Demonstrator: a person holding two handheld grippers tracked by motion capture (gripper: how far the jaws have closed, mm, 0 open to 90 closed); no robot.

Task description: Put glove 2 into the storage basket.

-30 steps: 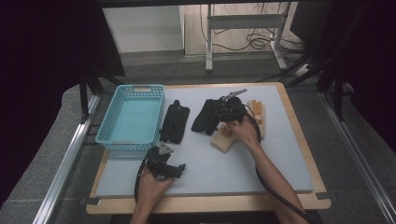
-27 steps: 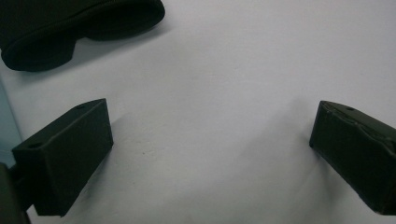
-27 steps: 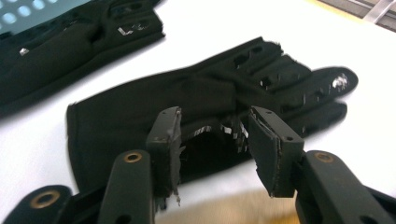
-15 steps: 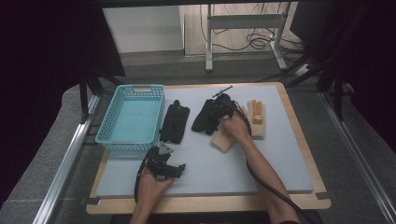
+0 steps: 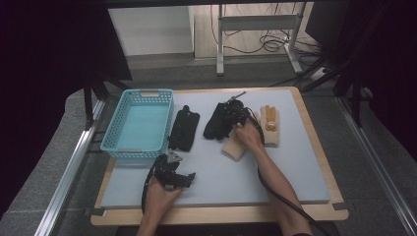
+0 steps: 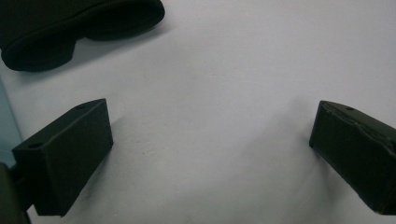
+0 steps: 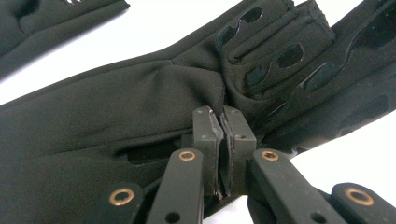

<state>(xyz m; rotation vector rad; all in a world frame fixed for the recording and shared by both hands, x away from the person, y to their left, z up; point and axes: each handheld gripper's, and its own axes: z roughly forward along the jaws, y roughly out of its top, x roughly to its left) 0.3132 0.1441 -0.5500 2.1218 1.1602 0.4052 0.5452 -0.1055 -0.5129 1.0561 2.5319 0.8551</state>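
Black glove (image 5: 216,123), centre of the frame on the grey mat (image 5: 295,162): pinched by the right gripper (image 7: 223,126), whose jaws have just closed, a fold of fabric between them. Second black glove (image 5: 184,129) left of it, apart. Tan gloves (image 5: 270,125) right. Blue basket (image 5: 140,123) upper left. Left gripper (image 6: 210,149), lower left, jaws wide over bare mat.

under my right gripper (image 7: 223,154) the black glove (image 7: 140,107) looks like soft matt cloth with glossy rubbery patches on its fingers. the jaws are matt black plastic with brass-coloured rivets. beneath my left gripper (image 6: 210,154) i see a smooth, matt pale mat (image 6: 210,84).
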